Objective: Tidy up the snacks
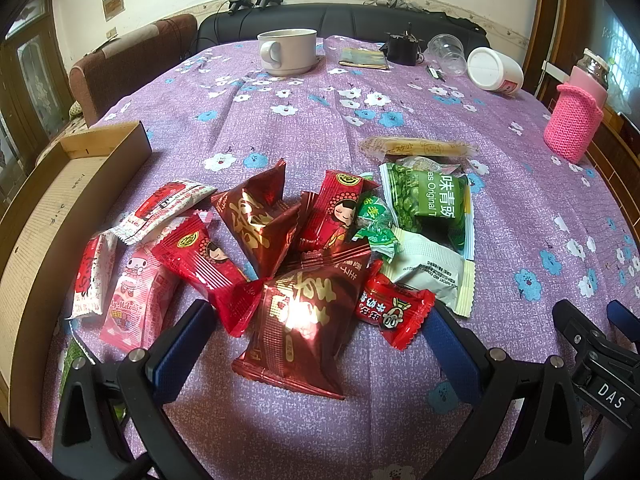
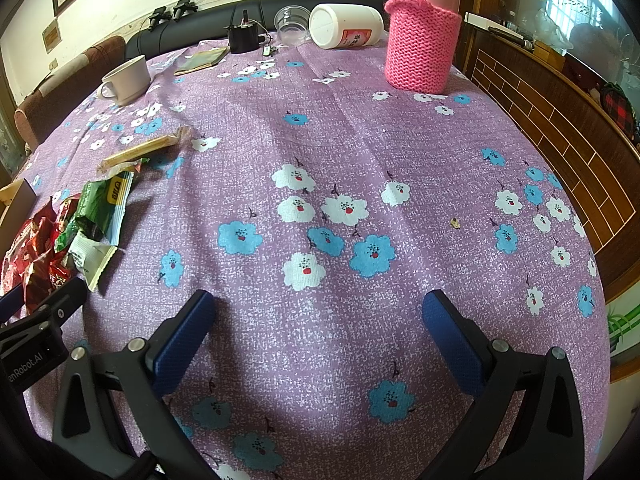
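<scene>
Purple tablecloth (image 1: 320, 128): maroon packet (image 1: 304, 320) between spread left claw (image 1: 316, 344)

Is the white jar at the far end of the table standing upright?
No, the white jar lies on its side beside the clear cup.

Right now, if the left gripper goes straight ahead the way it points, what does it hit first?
Most likely the dark red foil snack packet, which lies between the open jaws of the left gripper, nearest of the pile. Depth is hard to judge through the fisheye, so the height above it is unclear.
</scene>
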A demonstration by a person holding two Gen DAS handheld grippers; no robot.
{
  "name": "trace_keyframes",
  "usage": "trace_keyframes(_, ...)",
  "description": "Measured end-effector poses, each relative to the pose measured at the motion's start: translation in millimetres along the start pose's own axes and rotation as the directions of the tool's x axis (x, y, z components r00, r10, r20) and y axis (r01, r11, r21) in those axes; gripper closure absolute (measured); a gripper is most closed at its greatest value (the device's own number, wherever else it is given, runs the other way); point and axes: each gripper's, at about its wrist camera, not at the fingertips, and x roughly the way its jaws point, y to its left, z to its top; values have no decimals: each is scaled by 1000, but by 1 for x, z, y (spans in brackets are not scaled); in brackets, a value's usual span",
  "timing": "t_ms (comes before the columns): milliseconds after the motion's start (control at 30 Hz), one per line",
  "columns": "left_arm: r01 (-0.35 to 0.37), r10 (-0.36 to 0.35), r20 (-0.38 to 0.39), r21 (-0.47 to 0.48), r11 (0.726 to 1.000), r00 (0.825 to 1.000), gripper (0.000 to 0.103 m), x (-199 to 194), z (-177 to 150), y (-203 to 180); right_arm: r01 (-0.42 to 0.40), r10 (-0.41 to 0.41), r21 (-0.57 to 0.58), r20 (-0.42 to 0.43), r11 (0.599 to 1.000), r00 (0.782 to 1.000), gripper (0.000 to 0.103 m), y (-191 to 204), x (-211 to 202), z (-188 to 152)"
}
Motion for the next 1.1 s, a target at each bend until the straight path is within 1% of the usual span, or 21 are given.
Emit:
trace_keyframes(700,-1,1,-2,-4,1000,1000,1,0,-1,0,9,-9,16,-2,1000,1000,0,0,-1,0)
trace_keyframes(967,20,-19,-36,34,999,999,1,-5,-7,-2,9,-9,16,-1,1000,1000,0,0,0,0)
trace_keyframes(1100,35,-34,-33,50,998,999,1,-11,-12,-2,9,-9,16,-1,1000,1000,0,0,0,0)
